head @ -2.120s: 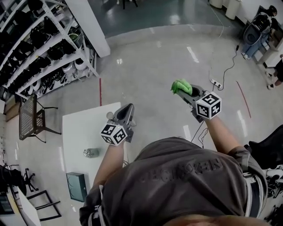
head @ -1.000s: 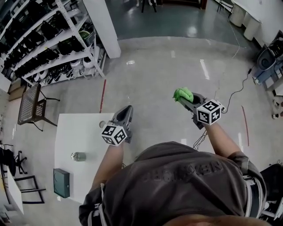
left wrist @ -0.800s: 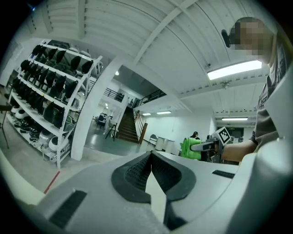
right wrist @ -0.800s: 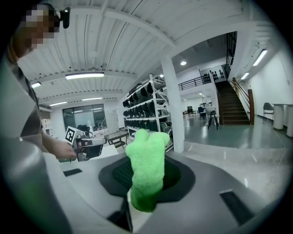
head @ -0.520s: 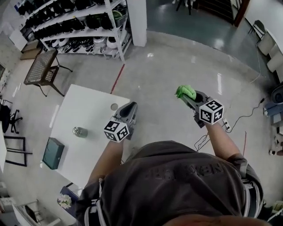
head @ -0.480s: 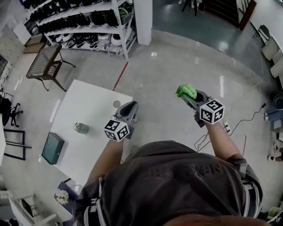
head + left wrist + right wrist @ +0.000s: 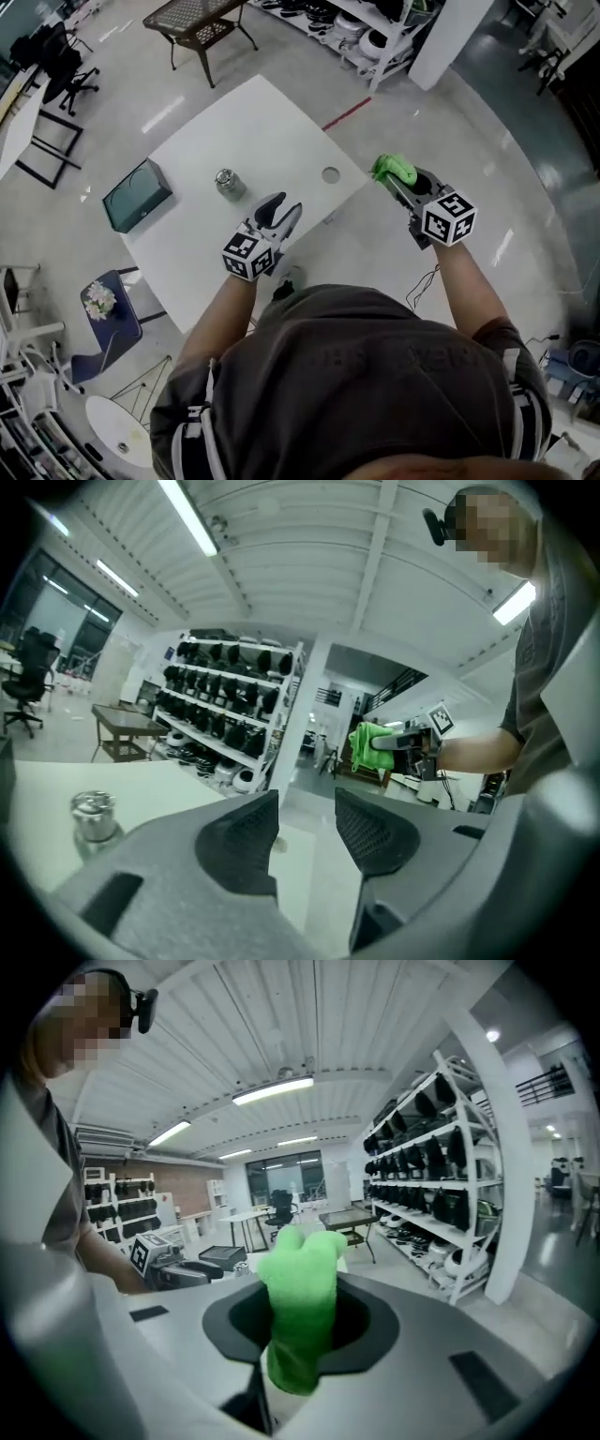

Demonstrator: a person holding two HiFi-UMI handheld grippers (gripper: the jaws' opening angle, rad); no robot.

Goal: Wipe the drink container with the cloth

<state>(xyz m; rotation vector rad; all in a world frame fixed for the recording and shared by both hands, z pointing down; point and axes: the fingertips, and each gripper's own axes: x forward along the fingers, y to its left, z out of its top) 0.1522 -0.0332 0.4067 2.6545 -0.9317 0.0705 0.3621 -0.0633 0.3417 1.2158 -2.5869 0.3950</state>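
Left gripper [image 7: 305, 822] jaws opening now, nothing between them. Right gripper [image 7: 300, 1340] jaws clamped on the crumpled bright-green cloth [image 7: 302, 1302], which hides their pads. The small silver metal drink container [image 7: 226, 183] stands on the white desk [image 7: 262, 122], apart from both grippers. Only the head view shows the teal box [image 7: 138, 194] near it. No print on the container is readable.

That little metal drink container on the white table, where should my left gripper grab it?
Grip the drink container by its round side wall at mid-height, level from the near side. It stands upright with bare table around it, so its sides look free. The left gripper has jaws opening, nothing between them.
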